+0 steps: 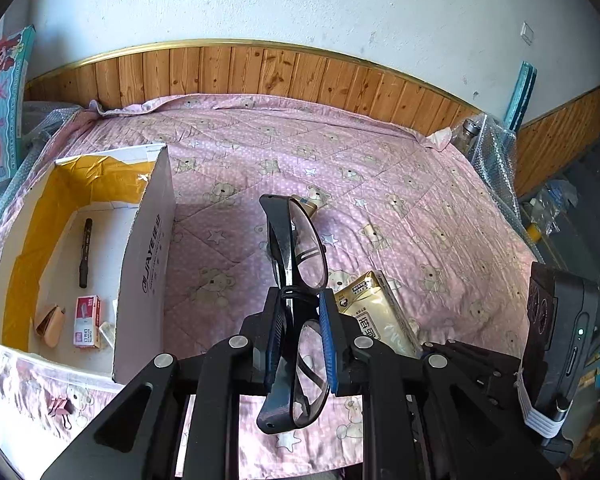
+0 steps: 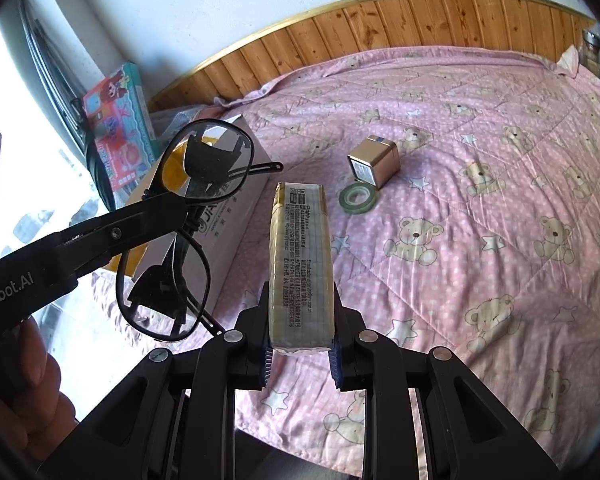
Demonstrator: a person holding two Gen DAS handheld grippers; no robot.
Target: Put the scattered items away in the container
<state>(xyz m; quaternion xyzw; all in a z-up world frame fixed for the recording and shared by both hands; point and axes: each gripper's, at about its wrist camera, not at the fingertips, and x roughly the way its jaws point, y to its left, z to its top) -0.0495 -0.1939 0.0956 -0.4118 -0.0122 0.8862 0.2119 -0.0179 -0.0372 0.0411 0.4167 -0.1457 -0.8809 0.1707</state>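
The left gripper (image 1: 300,332) has its jaws closed on a pair of black-framed glasses with clear lenses (image 1: 296,240), pinched at the bridge so one lens stands above the blue pads and the other hangs below. The glasses are in the air just to the right of the white cardboard box with a yellow lining (image 1: 148,256), beside its near side wall and not yet over the opening. The box sits on a bed covered by a pink quilt printed with bears and stars (image 1: 380,168). Inside the box lie a black marker pen (image 1: 85,253), a small red-and-white staple box (image 1: 87,321) and a small tan item (image 1: 52,322) that is too blurred to identify.

The right gripper (image 2: 300,354) has its jaws clamped on a long beige tissue packet with printed text (image 2: 302,264), held off the quilt and pointing away from the camera, right of the box. Beyond the packet, on the quilt well right of the box, a square gold metal tin (image 2: 374,162) lies on its side, with a green tape roll (image 2: 358,198) flat just in front of it.
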